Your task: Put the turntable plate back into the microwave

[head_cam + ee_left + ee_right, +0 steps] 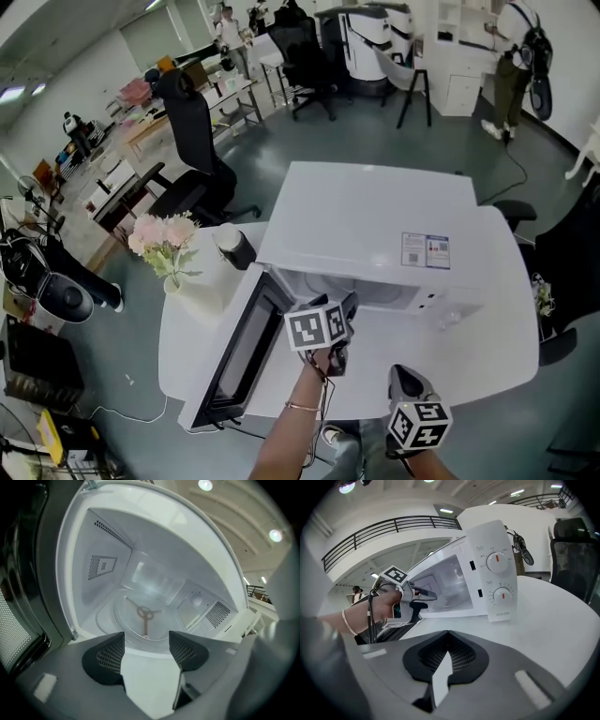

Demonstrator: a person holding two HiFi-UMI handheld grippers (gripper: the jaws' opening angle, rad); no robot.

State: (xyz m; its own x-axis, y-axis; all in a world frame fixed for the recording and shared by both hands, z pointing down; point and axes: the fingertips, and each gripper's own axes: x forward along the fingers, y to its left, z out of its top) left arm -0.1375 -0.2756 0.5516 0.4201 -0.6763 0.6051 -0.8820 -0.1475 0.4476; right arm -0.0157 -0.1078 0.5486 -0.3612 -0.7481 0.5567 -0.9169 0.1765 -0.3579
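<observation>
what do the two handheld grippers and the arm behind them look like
Both grippers are grey with black, mesh-textured jaws. The left gripper and right gripper each carry a white cube with black square markers. A black cable runs along the left hand, whose wrist wears a thin bracelet; no sleeve shows.

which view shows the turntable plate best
Left gripper view: looks straight into the microwave at the turntable plate on its floor. Head view sees mostly the roof; right gripper view only a hazy cavity.
</observation>
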